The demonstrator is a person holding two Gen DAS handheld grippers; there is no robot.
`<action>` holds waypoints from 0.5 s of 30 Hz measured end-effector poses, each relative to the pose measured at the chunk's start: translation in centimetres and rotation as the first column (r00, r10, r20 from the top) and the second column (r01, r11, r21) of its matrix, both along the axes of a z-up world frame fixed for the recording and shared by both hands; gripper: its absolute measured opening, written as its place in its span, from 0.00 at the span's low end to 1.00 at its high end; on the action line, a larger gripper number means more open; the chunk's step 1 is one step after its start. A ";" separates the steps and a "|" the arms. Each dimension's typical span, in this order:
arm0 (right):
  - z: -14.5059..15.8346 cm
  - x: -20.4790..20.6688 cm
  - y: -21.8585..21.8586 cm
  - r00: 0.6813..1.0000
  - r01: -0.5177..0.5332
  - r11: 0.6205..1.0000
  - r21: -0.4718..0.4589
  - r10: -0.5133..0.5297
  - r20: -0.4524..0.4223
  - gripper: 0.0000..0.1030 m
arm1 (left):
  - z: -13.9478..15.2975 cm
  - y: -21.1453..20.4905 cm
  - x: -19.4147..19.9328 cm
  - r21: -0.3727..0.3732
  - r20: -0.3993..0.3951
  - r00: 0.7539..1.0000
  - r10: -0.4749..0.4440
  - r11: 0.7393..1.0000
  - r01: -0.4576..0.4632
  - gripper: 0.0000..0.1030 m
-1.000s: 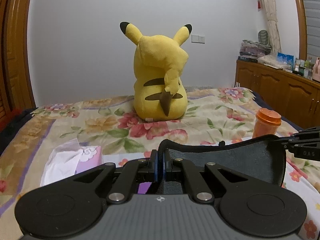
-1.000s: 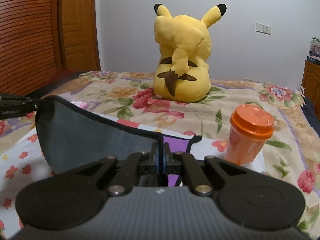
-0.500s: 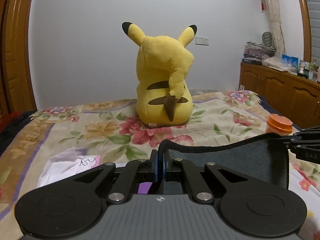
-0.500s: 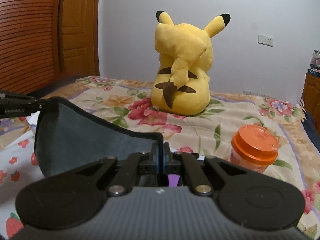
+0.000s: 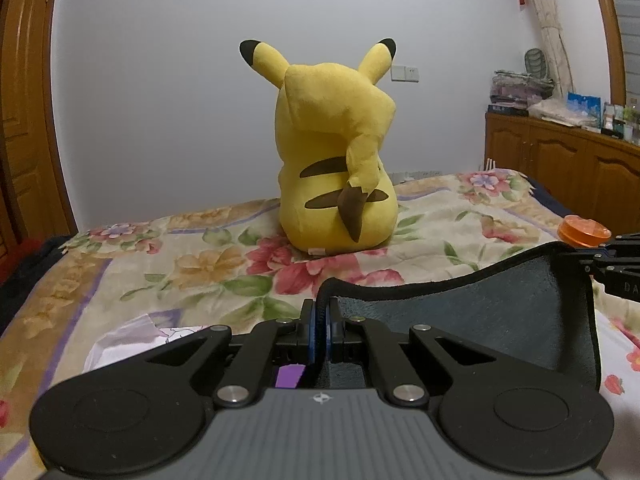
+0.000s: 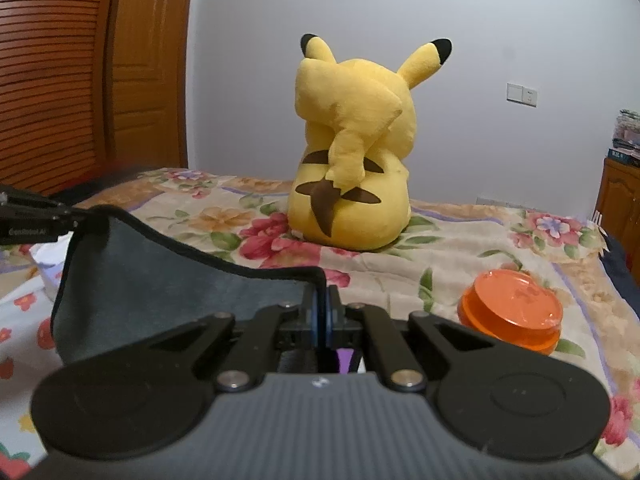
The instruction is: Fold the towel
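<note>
Floral bed (image 5: 132, 268) ahead, with a yellow plush (image 5: 336, 152) at its far end. Over the last second both grippers rose, lifting the grey towel (image 5: 472, 320) clear, ready to fold. Left gripper (image 5: 320, 330) and right gripper (image 6: 320, 320) are each clamped tight on a top corner; the towel hangs between them, an orange jar (image 6: 512, 312) right of it.

A plush toy (image 6: 352, 152) sits on the bed (image 6: 460, 240), with a jar (image 6: 510, 312) nearer, to its right.

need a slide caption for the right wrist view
Right hand-held gripper shut on a dark grey towel corner, yellow plush and orange jar on the floral bed beyond.
</note>
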State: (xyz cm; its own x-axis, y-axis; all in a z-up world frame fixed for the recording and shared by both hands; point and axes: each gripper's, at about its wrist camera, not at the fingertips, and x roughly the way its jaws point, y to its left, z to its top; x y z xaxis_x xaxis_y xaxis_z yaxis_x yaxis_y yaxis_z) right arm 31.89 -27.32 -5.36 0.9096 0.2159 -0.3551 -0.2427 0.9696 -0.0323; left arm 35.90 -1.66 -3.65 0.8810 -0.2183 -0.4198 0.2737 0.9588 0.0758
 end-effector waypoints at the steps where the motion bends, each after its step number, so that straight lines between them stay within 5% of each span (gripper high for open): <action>1: -0.2 0.2 0.0 1.000 0.008 1.000 0.012 -0.008 -0.005 0.04 | -0.2 0.0 0.2 -0.003 -0.002 1.000 0.004 1.000 -0.004 0.08; 15: -4.5 4.3 1.0 0.996 0.033 0.999 -0.038 -0.036 -0.084 0.04 | -4.9 0.4 4.9 0.006 -0.105 0.992 0.065 0.998 -0.064 0.08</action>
